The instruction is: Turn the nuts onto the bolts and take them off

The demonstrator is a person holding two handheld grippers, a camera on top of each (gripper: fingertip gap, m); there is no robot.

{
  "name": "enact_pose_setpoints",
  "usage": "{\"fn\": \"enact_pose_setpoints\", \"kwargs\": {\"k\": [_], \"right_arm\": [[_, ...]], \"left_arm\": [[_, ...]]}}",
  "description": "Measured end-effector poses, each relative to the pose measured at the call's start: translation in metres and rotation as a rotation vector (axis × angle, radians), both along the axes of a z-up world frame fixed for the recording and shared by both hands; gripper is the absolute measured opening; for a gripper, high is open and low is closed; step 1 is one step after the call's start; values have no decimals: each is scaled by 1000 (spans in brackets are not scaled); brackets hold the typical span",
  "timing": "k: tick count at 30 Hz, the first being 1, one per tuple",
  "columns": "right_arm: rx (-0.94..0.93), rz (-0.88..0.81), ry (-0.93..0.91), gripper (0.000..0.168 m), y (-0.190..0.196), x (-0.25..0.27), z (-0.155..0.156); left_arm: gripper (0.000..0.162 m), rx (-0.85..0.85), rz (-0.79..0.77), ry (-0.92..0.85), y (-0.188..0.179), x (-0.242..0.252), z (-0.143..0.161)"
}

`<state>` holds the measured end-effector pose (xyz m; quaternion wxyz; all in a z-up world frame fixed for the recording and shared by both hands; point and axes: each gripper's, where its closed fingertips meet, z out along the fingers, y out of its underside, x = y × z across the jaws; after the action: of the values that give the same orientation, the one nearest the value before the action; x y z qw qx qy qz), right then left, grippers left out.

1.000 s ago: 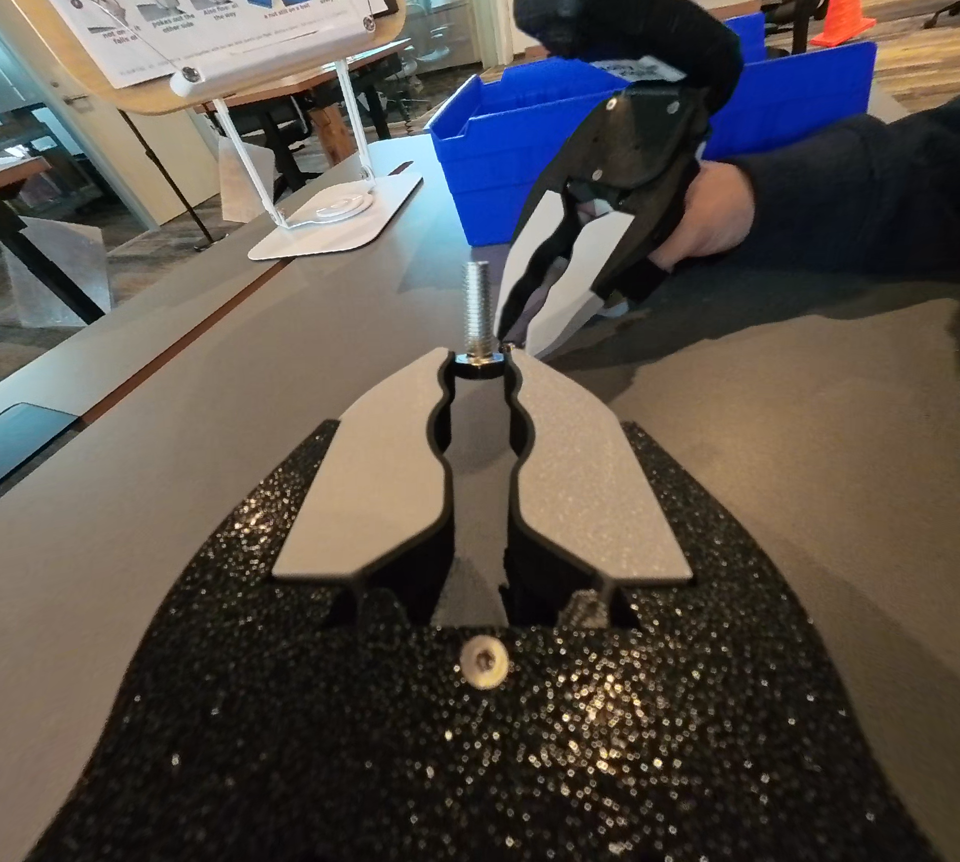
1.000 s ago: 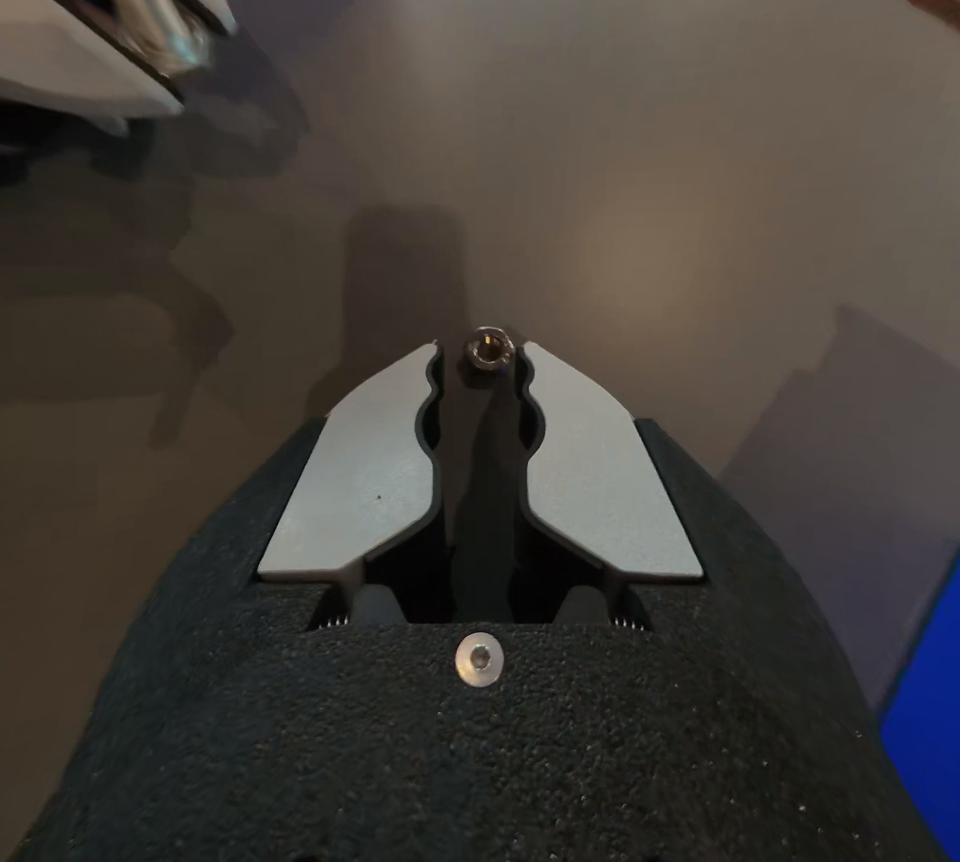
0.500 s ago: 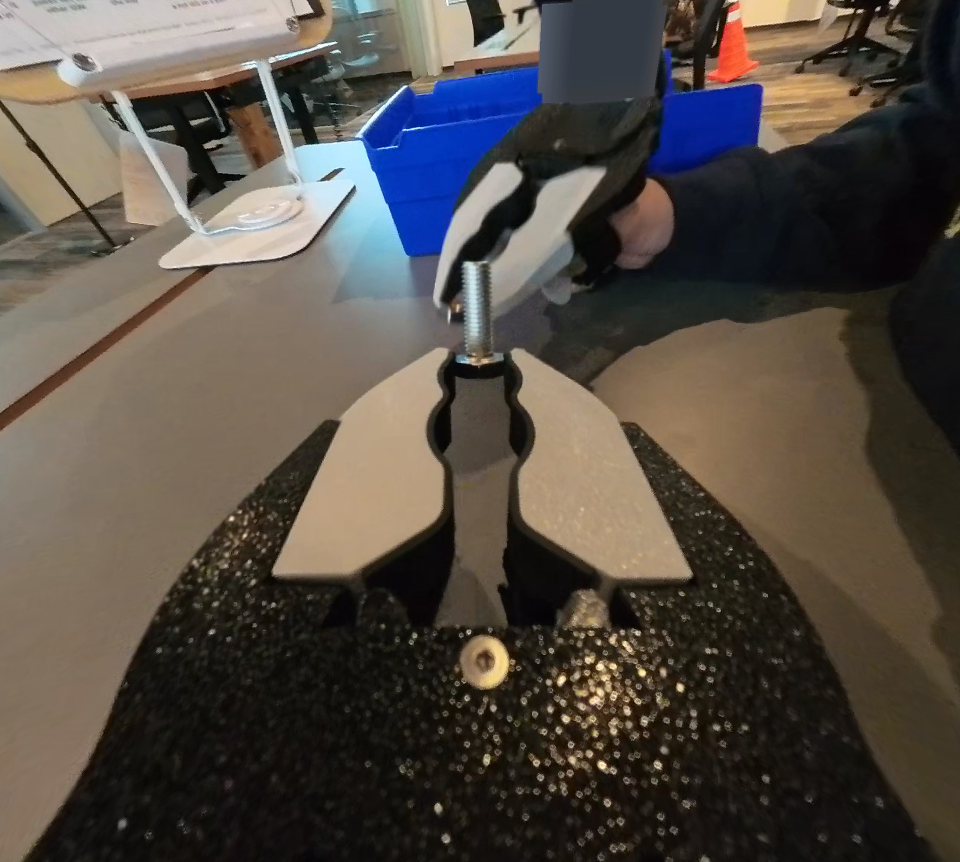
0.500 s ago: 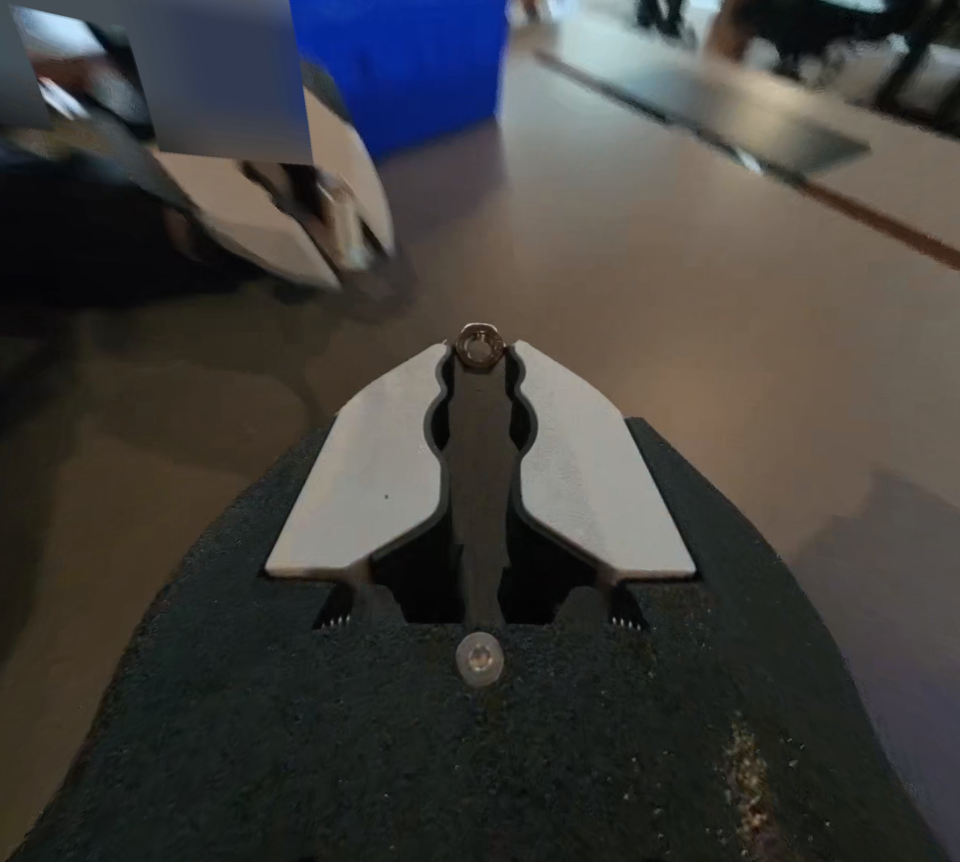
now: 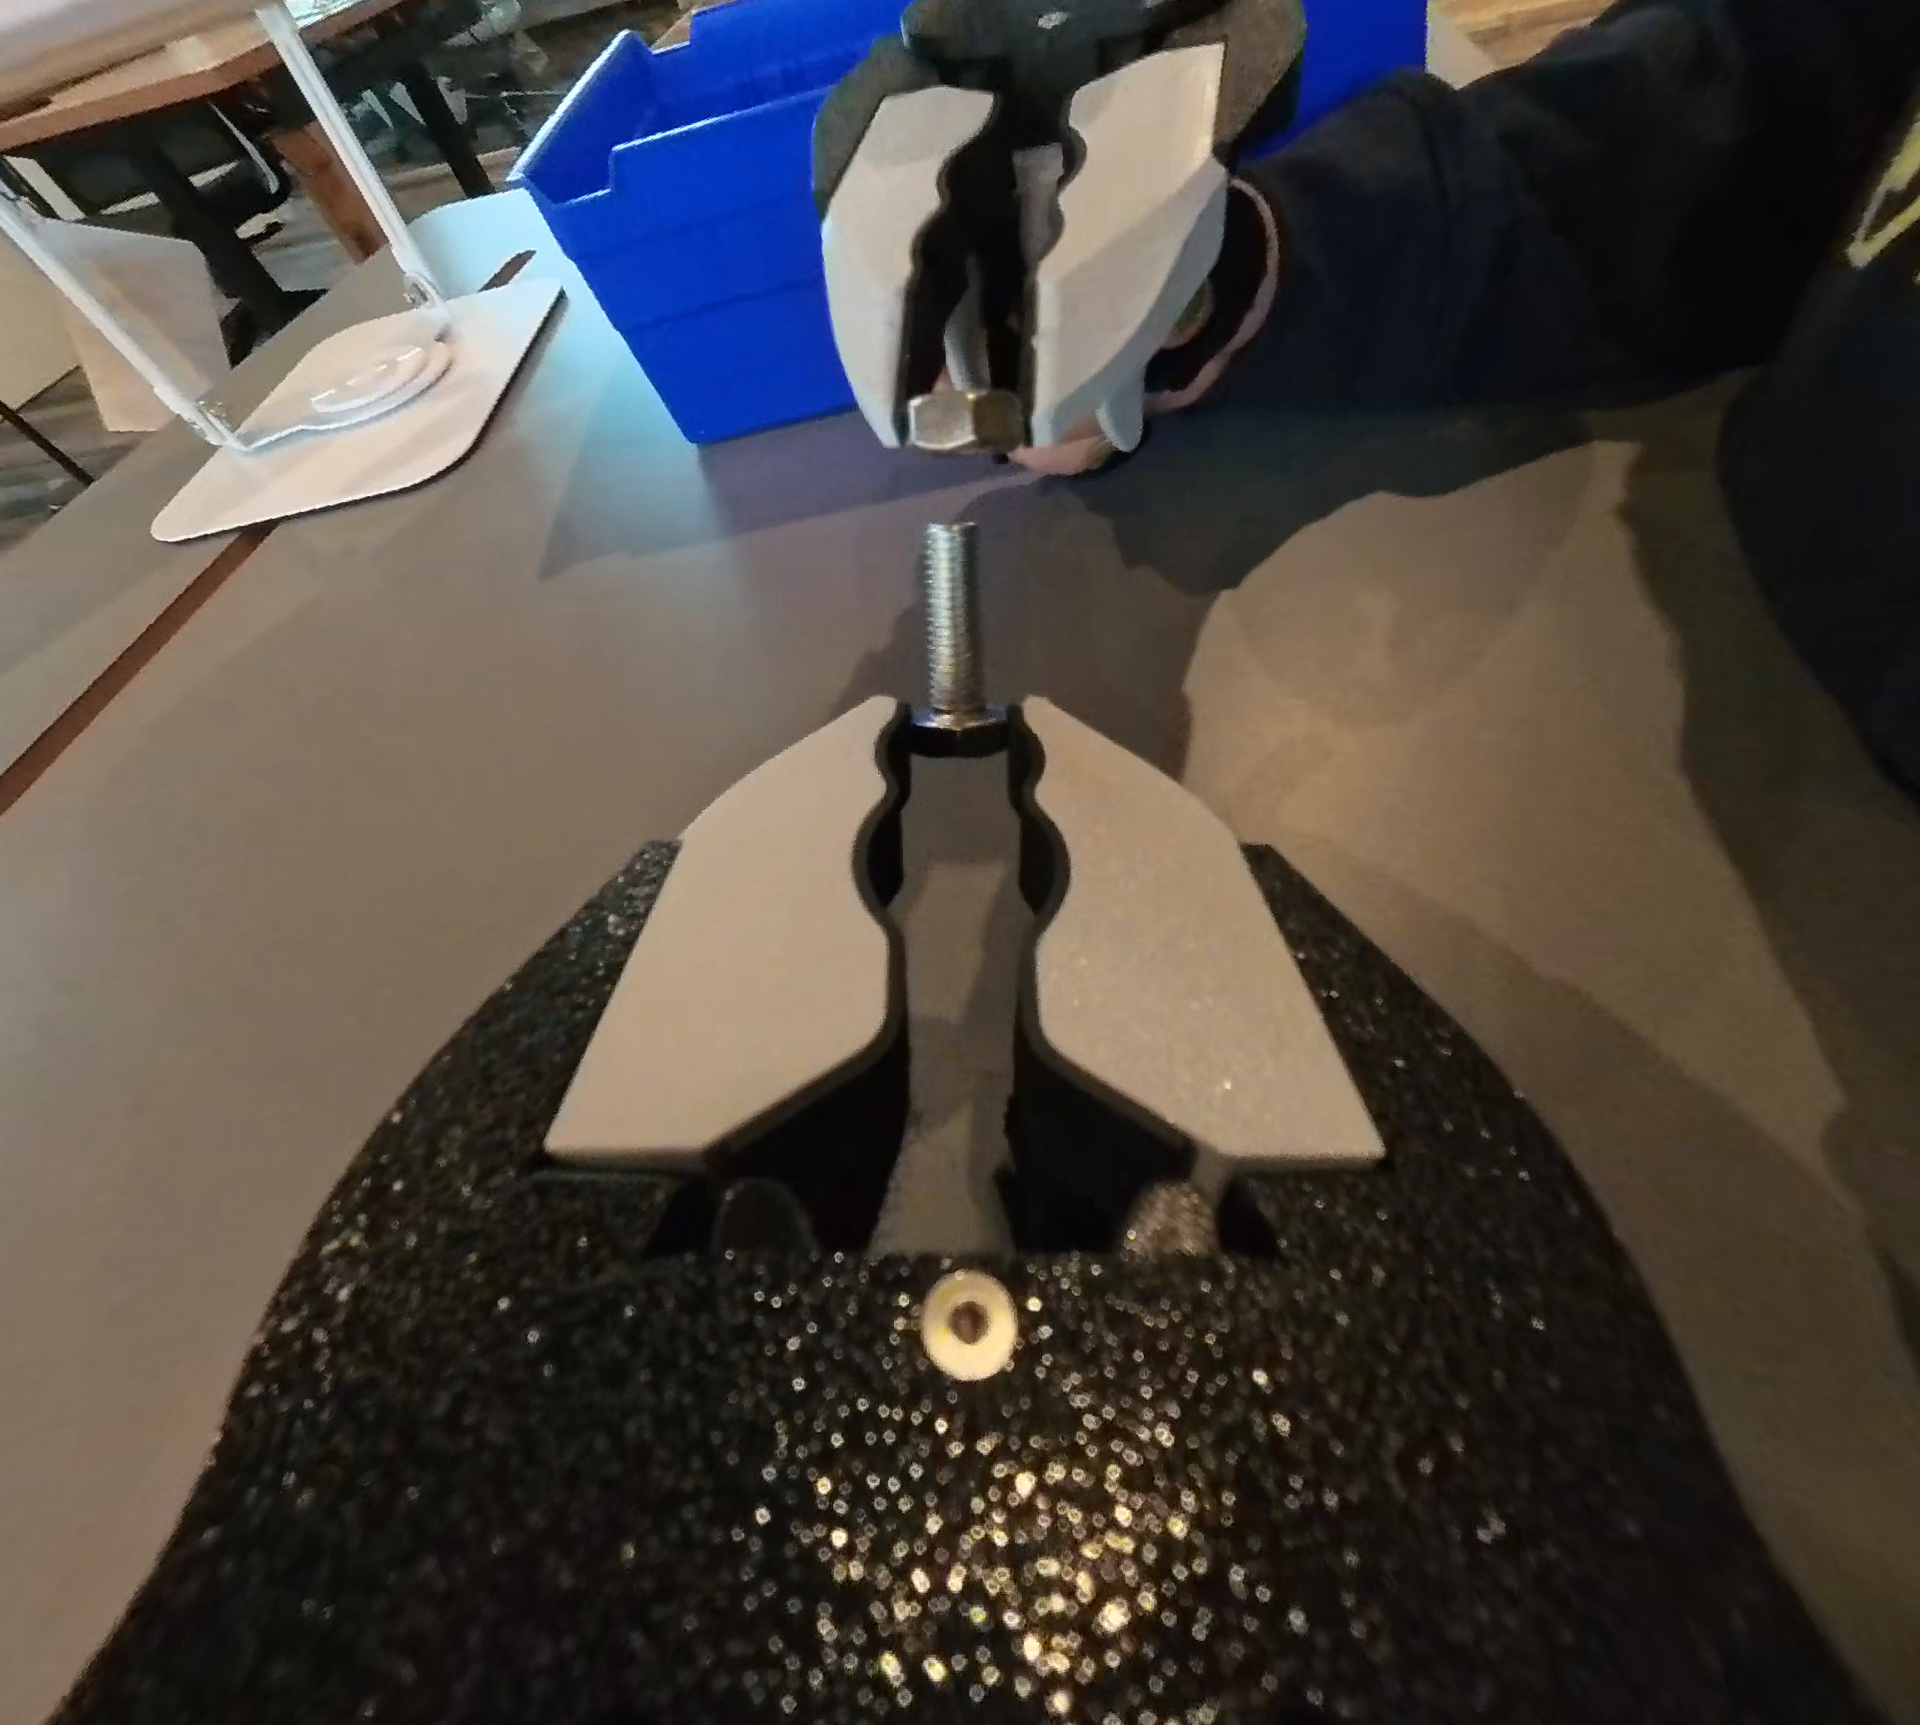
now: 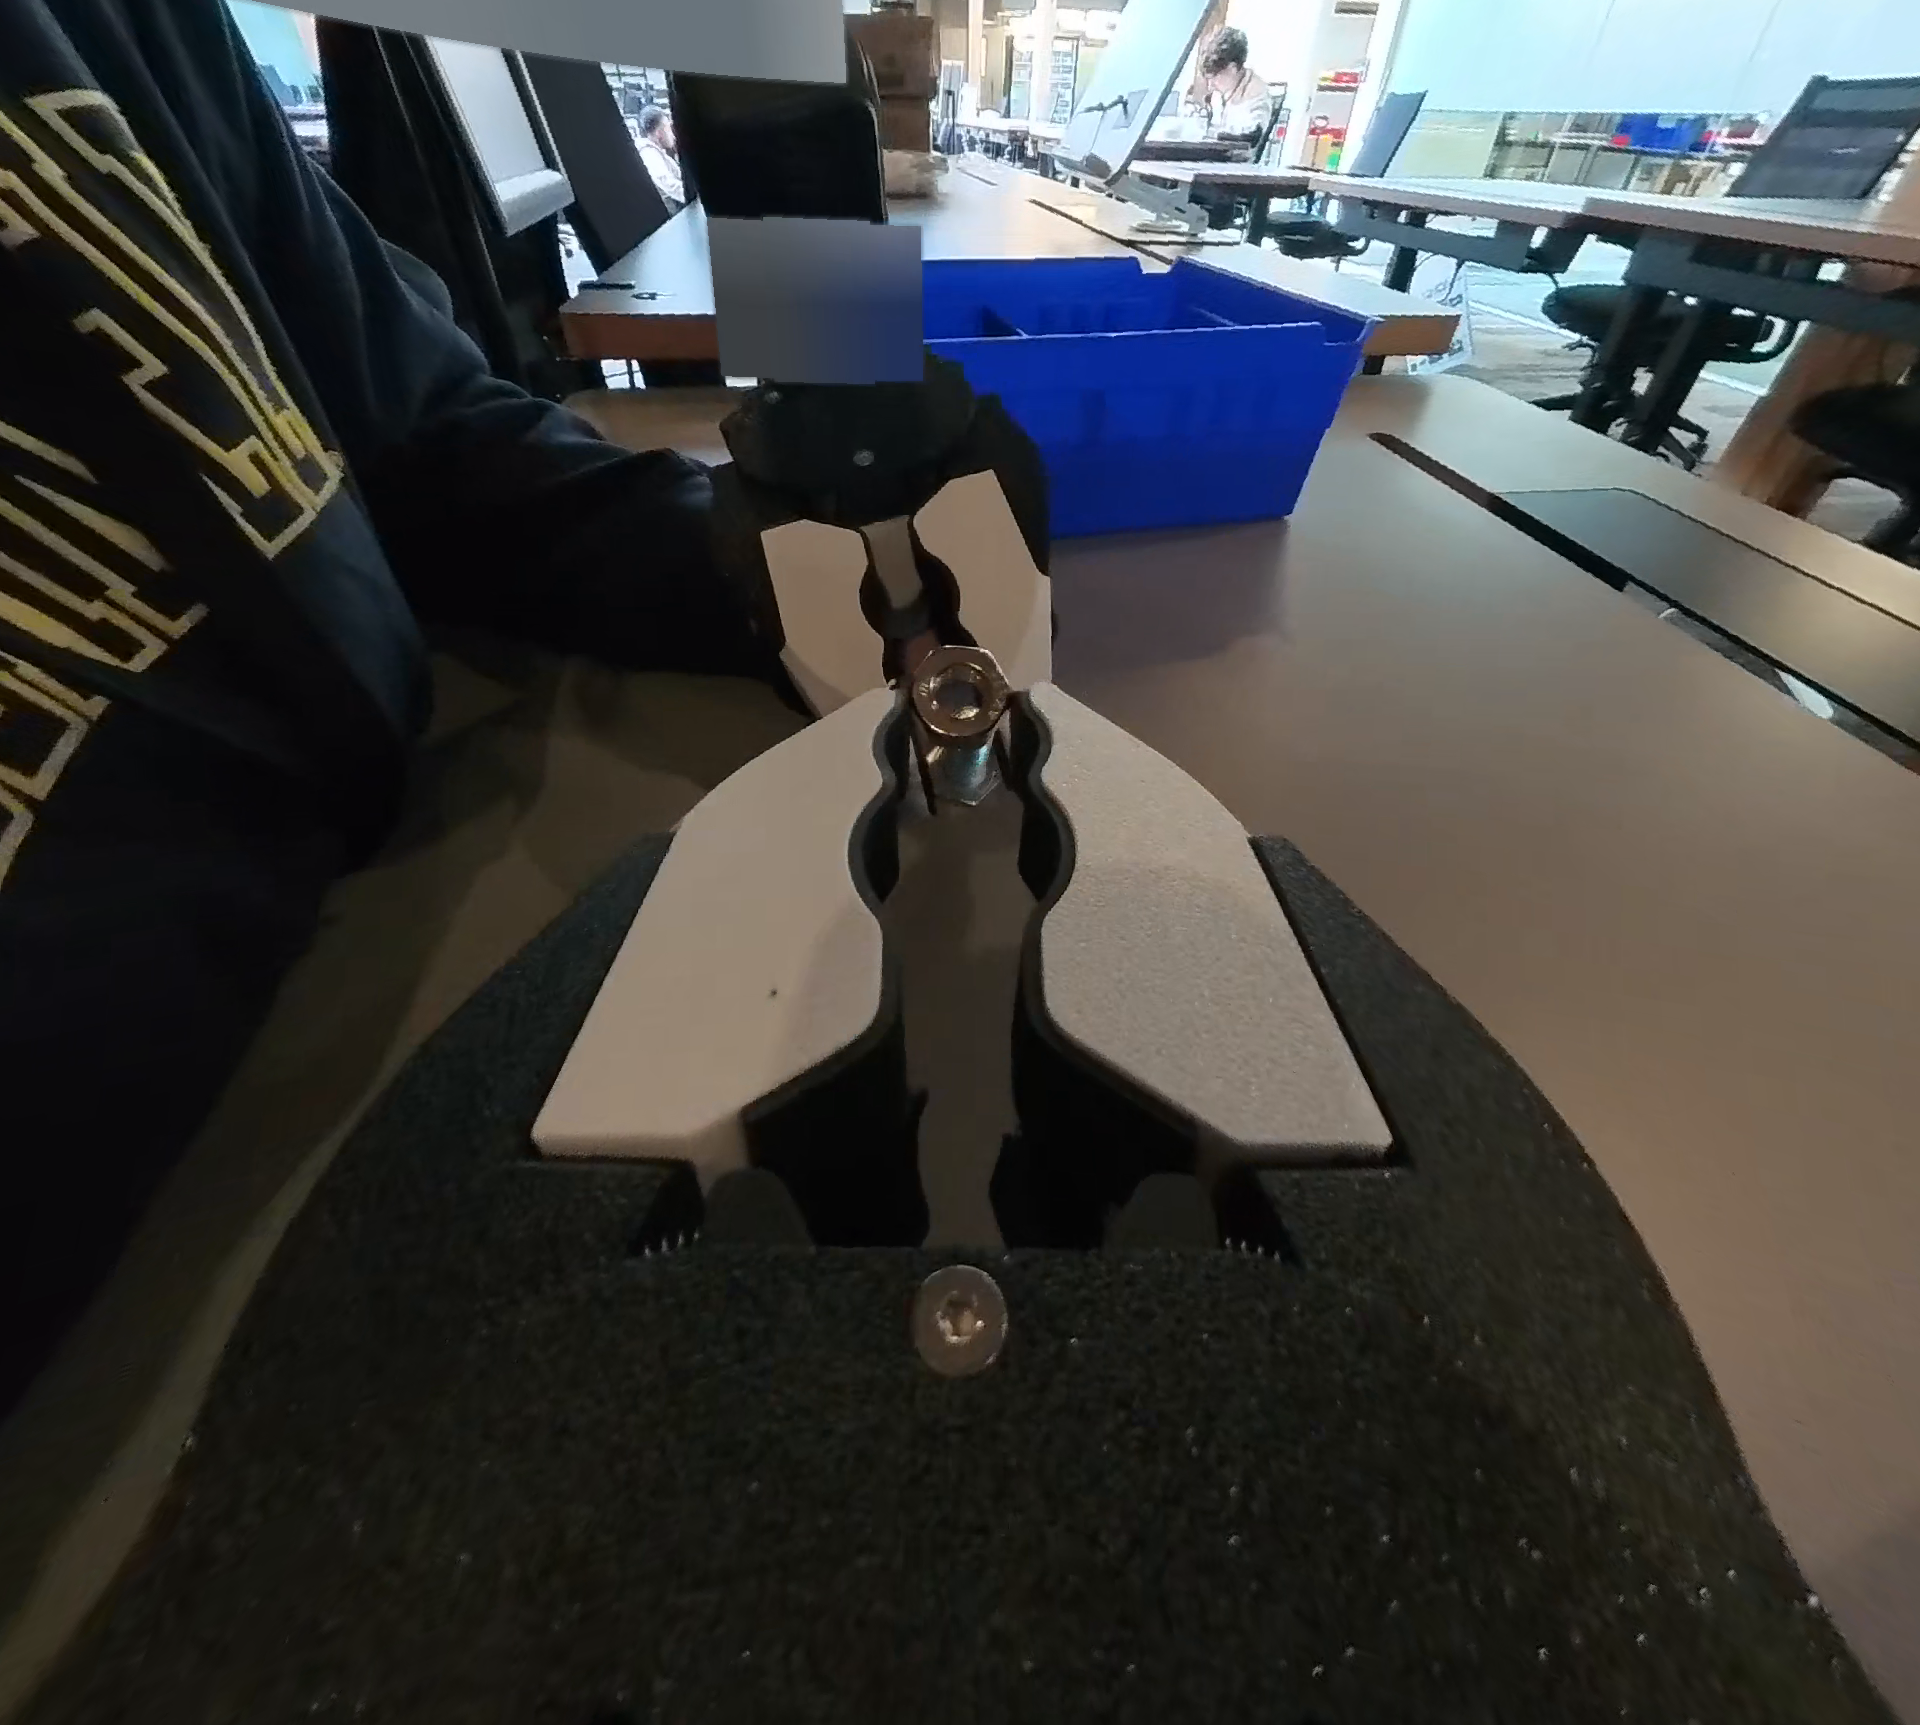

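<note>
**Holding nut and bolt apart above the worktop**

Gripping the hex head of a silver threaded steel bolt [image 5: 954, 636] between its pale grey fingertips, the left hand-held gripper [image 5: 954, 725] is clamped on the bolt so that the threaded shank stands upright above the fingers. The bolt's top end is bare. In the right wrist view the same bolt [image 6: 961, 766] shows just beyond that view's own fingertips, held in the left hand-held gripper [image 6: 940, 667], which faces the camera.

The right hand-held gripper [image 6: 954, 707] is closed on a small silver hexagonal steel nut [image 6: 954, 704], pinched at the very tips with its bore facing the camera. From the left wrist view, the right hand-held gripper [image 5: 966, 423] hangs above and beyond the bolt, fingers pointing down, with the nut [image 5: 964, 420] at their tips. A clear gap separates the nut from the top of the bolt; the two are near but not touching, and the nut sits roughly in line over the shank.

A dark navy sleeve [image 5: 1507, 241] with yellow print reaches in from the right behind that gripper. Both tools are over a smooth grey-brown worktop [image 5: 416, 792]. Behind them on the worktop stands a blue plastic bin [image 5: 717, 221] with inner dividers, and to its left a white flat-based clear stand [image 5: 343, 418] carrying a printed sheet.
</note>
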<state>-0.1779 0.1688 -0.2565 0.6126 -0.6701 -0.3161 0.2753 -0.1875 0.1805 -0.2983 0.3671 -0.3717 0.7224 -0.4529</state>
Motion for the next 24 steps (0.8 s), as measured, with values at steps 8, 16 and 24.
{"fn": "enact_pose_setpoints", "kwargs": {"k": [8,16,24], "right_arm": [[32,17,-58,18,-3,-11,-7],[21,19,-58,19,-2,-11,-10],[15,33,-57,18,-3,-12,-12]], "left_arm": [[17,-5,-44,-2,-5,-3,1],[17,3,-52,-3,-6,-4,0],[17,2,-60,-1,-7,-4,0]]}}
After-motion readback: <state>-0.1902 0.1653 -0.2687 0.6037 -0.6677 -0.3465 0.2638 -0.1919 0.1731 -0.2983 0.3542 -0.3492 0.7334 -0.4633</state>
